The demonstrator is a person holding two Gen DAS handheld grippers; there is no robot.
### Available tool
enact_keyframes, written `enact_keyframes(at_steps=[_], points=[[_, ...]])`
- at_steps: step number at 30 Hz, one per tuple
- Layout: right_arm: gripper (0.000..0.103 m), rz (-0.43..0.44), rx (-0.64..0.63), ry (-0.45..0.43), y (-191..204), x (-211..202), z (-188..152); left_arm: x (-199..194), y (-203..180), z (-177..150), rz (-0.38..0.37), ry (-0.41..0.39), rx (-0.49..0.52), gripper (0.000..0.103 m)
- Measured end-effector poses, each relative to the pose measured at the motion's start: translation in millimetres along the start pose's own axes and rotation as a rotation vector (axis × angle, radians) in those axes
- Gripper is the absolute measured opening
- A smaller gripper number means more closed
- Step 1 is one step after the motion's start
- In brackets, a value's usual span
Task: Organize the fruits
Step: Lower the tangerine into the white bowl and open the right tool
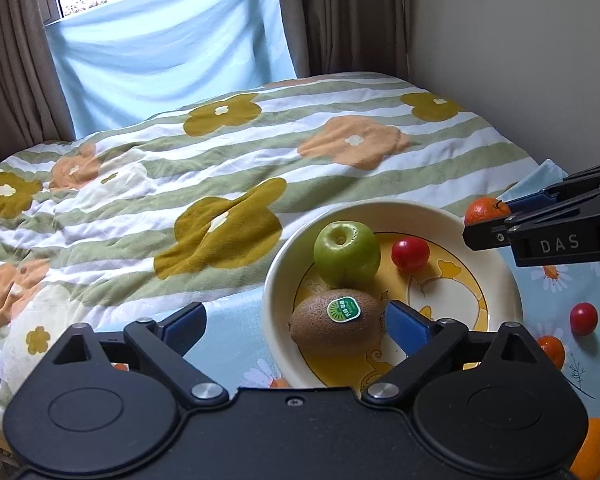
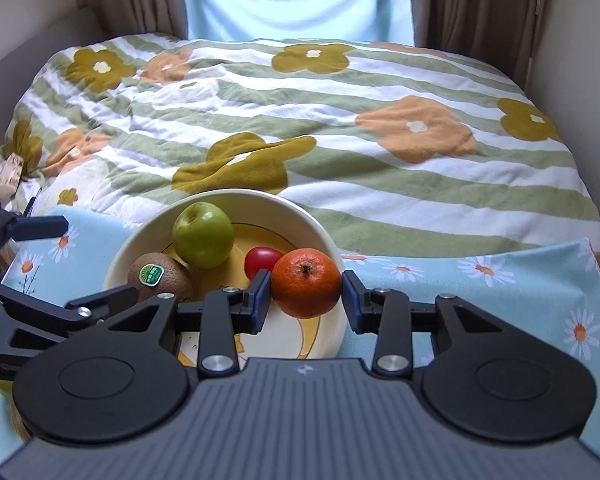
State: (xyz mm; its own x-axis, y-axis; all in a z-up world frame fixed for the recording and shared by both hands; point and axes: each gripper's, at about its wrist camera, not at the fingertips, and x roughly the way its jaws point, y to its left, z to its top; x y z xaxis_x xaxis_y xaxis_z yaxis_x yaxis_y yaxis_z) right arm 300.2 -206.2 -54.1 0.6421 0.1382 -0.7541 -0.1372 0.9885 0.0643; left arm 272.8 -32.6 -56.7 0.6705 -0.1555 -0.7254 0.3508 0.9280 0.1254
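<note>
A cream bowl (image 1: pixel 496 256) (image 2: pixel 320 224) with a yellow pattern holds a green apple (image 1: pixel 346 254) (image 2: pixel 203 234), a kiwi (image 1: pixel 338 322) (image 2: pixel 160 276) with a green sticker and a red cherry tomato (image 1: pixel 410 254) (image 2: pixel 262 260). My left gripper (image 1: pixel 296 320) is open, its jaws wide apart over the bowl's near left rim, the kiwi next to its right pad. My right gripper (image 2: pixel 306 296) is shut on a mandarin (image 2: pixel 306 282) (image 1: pixel 486 210) and holds it above the bowl's right rim.
The bowl stands on a light blue daisy cloth (image 2: pixel 500 280) on a bed with a striped floral quilt (image 1: pixel 220 160). On the cloth right of the bowl lie another red tomato (image 1: pixel 583 318) and two mandarins (image 1: pixel 552 350) (image 1: pixel 596 446). Curtains and wall stand behind.
</note>
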Motion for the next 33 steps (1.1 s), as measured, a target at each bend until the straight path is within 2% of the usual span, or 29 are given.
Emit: enact_keyframes(at_steps=[7, 17, 19, 20, 22, 23, 28, 33], points=[[0.053, 0.035, -0.059, 0.039, 16, 20, -6, -13, 11, -11, 0.004, 0.007, -0.050, 0.099], [0.055, 0.023, -0.087, 0.049, 28, 38, -17, -27, 22, -18, 0.007, -0.032, -0.083, 0.099], [0.073, 0.008, -0.096, 0.029, 30, 36, -16, -29, 24, -19, 0.006, -0.038, -0.091, 0.099], [0.078, -0.001, -0.101, 0.020, 31, 34, -16, -29, 25, -20, 0.006, -0.041, -0.093, 0.099], [0.098, -0.024, -0.108, -0.010, 33, 27, -15, -32, 26, -21, 0.006, -0.048, -0.094, 0.099], [0.101, -0.037, -0.110, -0.026, 33, 23, -15, -34, 26, -21, 0.006, -0.049, -0.093, 0.099], [0.103, -0.050, -0.115, -0.054, 34, 0, -14, -46, 26, -20, 0.003, -0.076, -0.104, 0.100], [0.103, -0.078, -0.113, -0.097, 36, -21, -14, -65, 22, -17, 0.008, -0.146, -0.122, 0.102]])
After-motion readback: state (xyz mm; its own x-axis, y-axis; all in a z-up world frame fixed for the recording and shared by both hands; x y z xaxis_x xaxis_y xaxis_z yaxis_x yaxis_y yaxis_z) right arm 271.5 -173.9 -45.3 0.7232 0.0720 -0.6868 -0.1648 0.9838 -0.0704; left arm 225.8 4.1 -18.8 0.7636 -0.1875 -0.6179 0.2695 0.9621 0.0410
